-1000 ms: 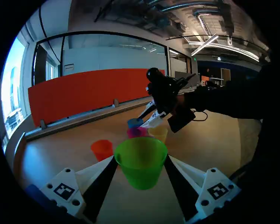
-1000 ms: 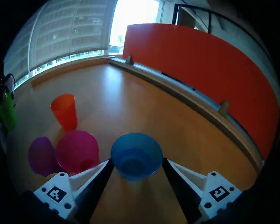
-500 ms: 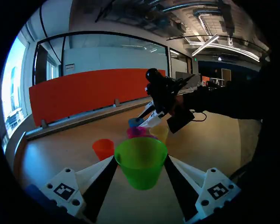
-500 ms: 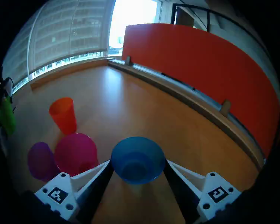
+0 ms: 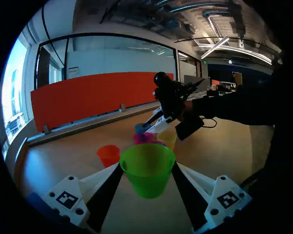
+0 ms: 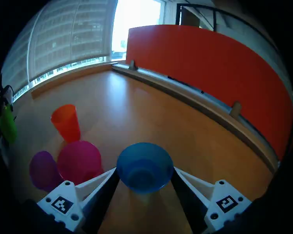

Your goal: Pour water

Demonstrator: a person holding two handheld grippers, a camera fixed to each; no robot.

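My left gripper (image 5: 147,174) is shut on a green cup (image 5: 147,168), held upright just above the wooden table (image 5: 217,150). Beyond it stand an orange cup (image 5: 108,155), a pink cup (image 5: 143,137) and a yellow cup (image 5: 167,138). Farther off, a person's hand holds the right gripper (image 5: 157,124) with a blue cup (image 5: 142,127) in it. In the right gripper view, my right gripper (image 6: 144,176) is shut on that blue cup (image 6: 145,167), upright and lifted. Below and left of it are the pink cup (image 6: 79,162), a purple cup (image 6: 44,170) and the orange cup (image 6: 65,121). The green cup (image 6: 7,124) shows at the far left edge.
An orange partition wall (image 6: 220,70) with a low ledge (image 6: 209,111) borders the table's far side. Windows (image 6: 68,39) run along another edge. Open wooden tabletop lies to the right of the cups in the left gripper view.
The right gripper has lifted the blue cup slightly, and the cups below it sit a little farther down and left. The left gripper with the green cup has held still.
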